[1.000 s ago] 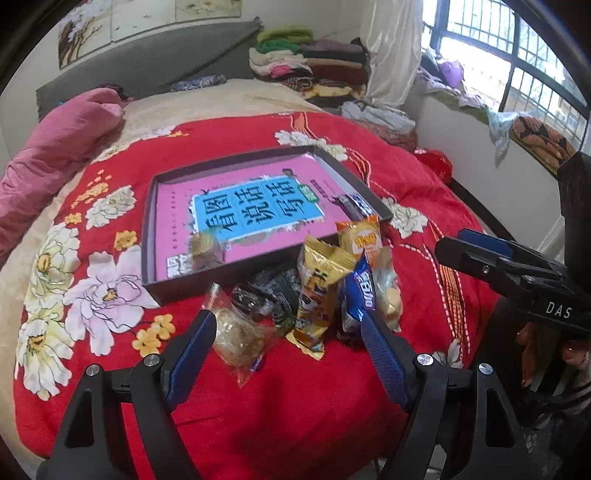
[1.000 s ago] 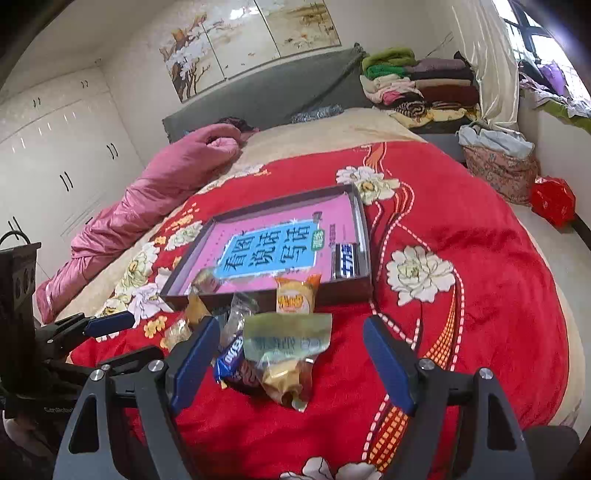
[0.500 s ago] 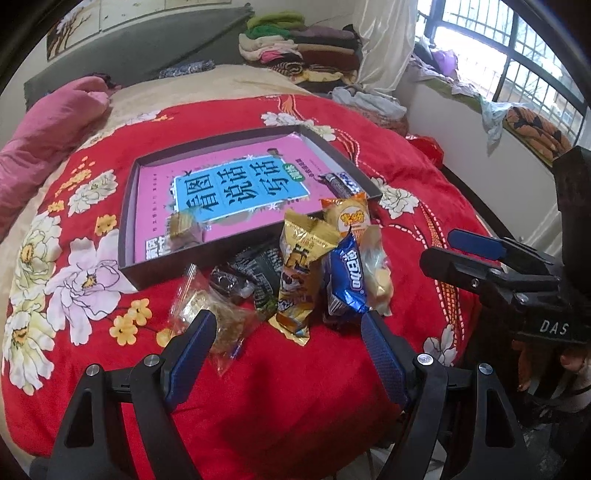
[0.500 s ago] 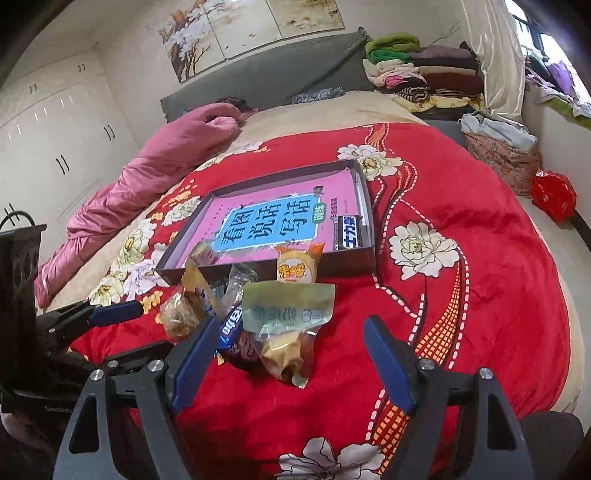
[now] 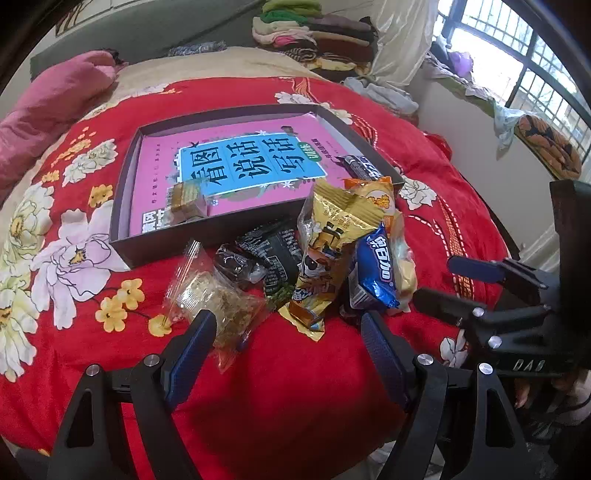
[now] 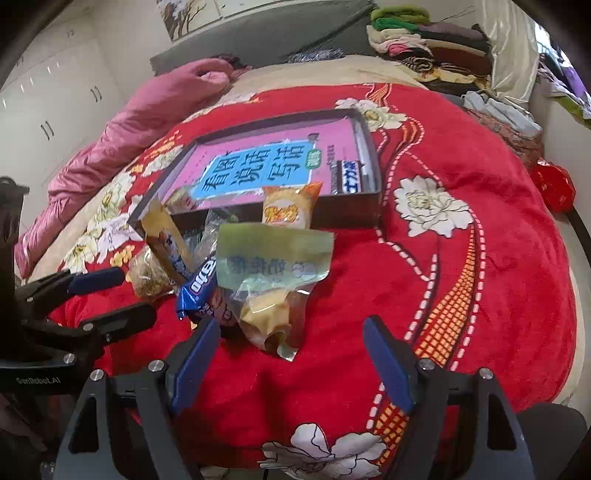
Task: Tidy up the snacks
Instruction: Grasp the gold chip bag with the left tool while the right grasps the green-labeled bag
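A pile of snack packets lies on the red floral blanket in front of a dark shallow box lined with a pink book. The pile holds a clear packet, black packets, a yellow packet, a blue packet, an orange packet and a green-topped clear packet. Inside the box lie a small gold snack and a dark bar. My left gripper is open just before the pile. My right gripper is open, close to the green-topped packet.
The bed's near edge is just under both grippers. A pink quilt lies at the far left. Folded clothes are stacked at the back. A window ledge and a red bag stand to the right of the bed.
Both grippers have moved forward and down toward the snack pile, which looks larger now. Both stay open. The snacks have not moved.
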`<state>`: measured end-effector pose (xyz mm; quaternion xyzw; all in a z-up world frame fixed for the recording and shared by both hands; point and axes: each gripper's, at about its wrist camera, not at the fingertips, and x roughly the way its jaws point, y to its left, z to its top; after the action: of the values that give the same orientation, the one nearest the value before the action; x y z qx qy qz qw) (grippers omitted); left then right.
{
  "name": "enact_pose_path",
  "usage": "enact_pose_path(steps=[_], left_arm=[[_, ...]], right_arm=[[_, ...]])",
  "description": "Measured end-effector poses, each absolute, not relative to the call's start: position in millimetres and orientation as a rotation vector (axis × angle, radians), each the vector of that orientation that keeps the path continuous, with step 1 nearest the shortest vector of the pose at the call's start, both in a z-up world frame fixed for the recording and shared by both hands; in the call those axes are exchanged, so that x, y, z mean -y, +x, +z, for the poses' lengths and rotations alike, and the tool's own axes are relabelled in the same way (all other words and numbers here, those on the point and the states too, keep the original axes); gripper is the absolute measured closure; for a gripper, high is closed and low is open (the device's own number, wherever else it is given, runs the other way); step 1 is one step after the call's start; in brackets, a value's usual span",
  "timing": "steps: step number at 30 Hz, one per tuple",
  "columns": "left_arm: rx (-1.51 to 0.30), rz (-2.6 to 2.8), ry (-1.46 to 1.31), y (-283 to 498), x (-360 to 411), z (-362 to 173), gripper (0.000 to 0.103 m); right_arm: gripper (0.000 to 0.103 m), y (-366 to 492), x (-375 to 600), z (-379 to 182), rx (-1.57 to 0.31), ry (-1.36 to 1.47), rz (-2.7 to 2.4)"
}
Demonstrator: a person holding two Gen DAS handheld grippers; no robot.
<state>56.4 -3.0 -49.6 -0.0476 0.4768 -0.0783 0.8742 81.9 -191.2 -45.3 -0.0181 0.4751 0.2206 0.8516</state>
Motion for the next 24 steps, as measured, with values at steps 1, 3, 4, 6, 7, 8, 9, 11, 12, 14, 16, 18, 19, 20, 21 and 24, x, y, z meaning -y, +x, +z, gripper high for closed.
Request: enact_pose_path(steps=[1,3,4,6,7,8,9,11,12,14,16,18,19,20,21,24], left_arm=[[-0.994,-0.168,-0.105,58,3,-50,0.021],[-0.996,-0.177,-0.113,60,2,-51,0.021],[-0.993,-0.188,-0.116,61,3,-50,0.022],[-0.982,-0.197,-0.113,63,3,-49,0.022],[-0.979,-0.202,-0.108,64,5,-49,0.022],[-0.977,-0.205,-0.106,66,5,-49,0.022],[-0.974,-0.207,-0.106,67,6,-49,0.022],[-0.970,-0.216,-0.106,70,7,-49,0.022],[-0.968,-0.214,-0.104,71,8,-49,0.022],[-0.969,-0.211,-0.103,73,7,-51,0.022],[-0.967,-0.211,-0.112,76,6,-51,0.022],[-0.965,-0.215,-0.120,77,5,-51,0.024],[-0.964,-0.216,-0.122,77,4,-52,0.025],[-0.964,-0.219,-0.124,78,3,-52,0.027],[-0.962,-0.222,-0.127,78,3,-52,0.028],[-0.956,-0.228,-0.127,81,3,-51,0.029]], right_arm=[[0.023,82,189,-48,-1.007,-0.048,0.468],[0.023,83,184,-53,-1.023,-0.067,0.471],[0.023,84,182,-56,-1.026,-0.074,0.471],[0.023,86,181,-58,-1.026,-0.075,0.473],[0.023,87,180,-59,-1.023,-0.071,0.477],[0.023,88,180,-59,-1.022,-0.069,0.479],[0.024,90,179,-61,-1.021,-0.068,0.481],[0.026,92,176,-64,-1.030,-0.072,0.484],[0.029,93,175,-65,-1.032,-0.074,0.483],[0.031,95,174,-68,-1.035,-0.073,0.484],[0.035,97,173,-68,-1.034,-0.069,0.486],[0.040,98,173,-69,-1.031,-0.060,0.495],[0.041,98,172,-69,-1.031,-0.057,0.501],[0.045,99,172,-69,-1.032,-0.055,0.508],[0.048,100,171,-70,-1.033,-0.053,0.514],[0.059,101,170,-71,-1.035,-0.044,0.535]])
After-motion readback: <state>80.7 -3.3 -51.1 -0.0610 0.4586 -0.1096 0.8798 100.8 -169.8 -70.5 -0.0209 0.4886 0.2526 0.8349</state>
